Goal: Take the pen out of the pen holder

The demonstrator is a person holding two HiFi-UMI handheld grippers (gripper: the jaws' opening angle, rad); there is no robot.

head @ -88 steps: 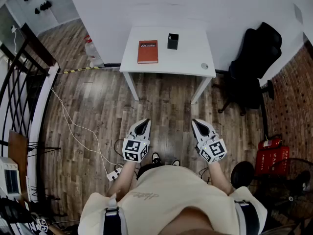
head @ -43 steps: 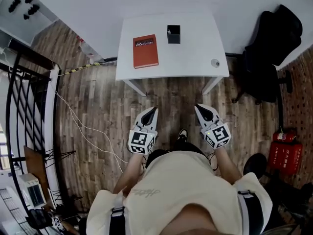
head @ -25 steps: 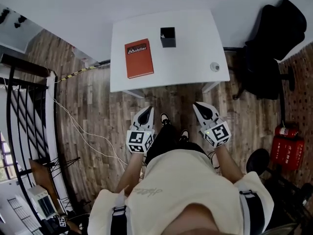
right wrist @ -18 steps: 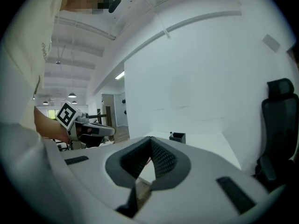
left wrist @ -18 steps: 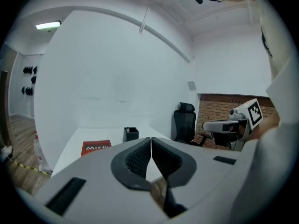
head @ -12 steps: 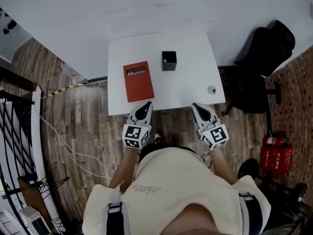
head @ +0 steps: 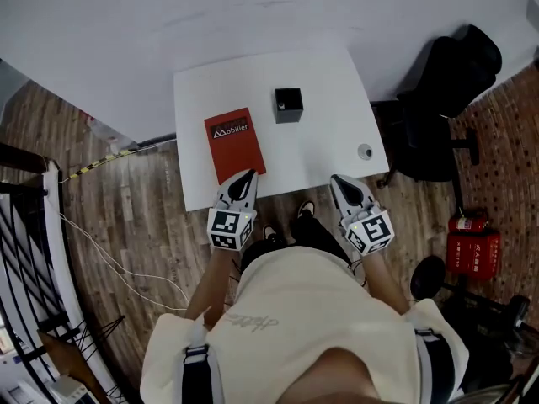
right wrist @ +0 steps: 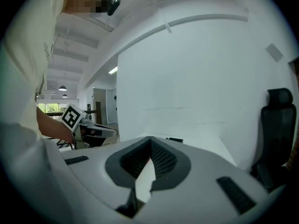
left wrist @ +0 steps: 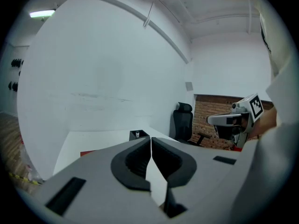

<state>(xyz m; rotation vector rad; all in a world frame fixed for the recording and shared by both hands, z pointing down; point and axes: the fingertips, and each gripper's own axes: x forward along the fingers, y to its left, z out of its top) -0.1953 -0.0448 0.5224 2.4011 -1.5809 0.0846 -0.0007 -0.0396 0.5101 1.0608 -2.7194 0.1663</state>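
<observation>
Table (head: pixel 324 133): white, its far edge against a white wall (head: pixel 210 15); wood floor (head: pixel 126 217) on the other sides.
Pen holder (head: pixel 288 105): small, black and square, upright, about the middle of the table and nearer the far edge than the front one. Nothing touches it.
Pen (left wrist: pixel 137 133): in the holder. From the left gripper view only a small pale tip shows at the holder's mouth (too small to say more).
Book (head: pixel 235 144): red, flat on the left half of the table, its near end close to the front edge. It is apart from the holder, which stands off its far right corner.
Round thing (head: pixel 364 151): small, pale, near the front right corner of the table; I cannot tell what it is.
Left claw (head: pixel 246 177): jaws pressed together, nothing between them. Its tip is over the front edge of the table at the book's near end; whether it touches the book I cannot tell.
Right claw (head: pixel 339 180): jaws closed tip to tip, empty. It is at the front edge, right of the middle, well short of the holder.
Person (head: pixel 295 310): standing at the front edge in a pale shirt, one claw in each hand.
Chair (head: pixel 442 91): black, off the right edge of the table.
</observation>
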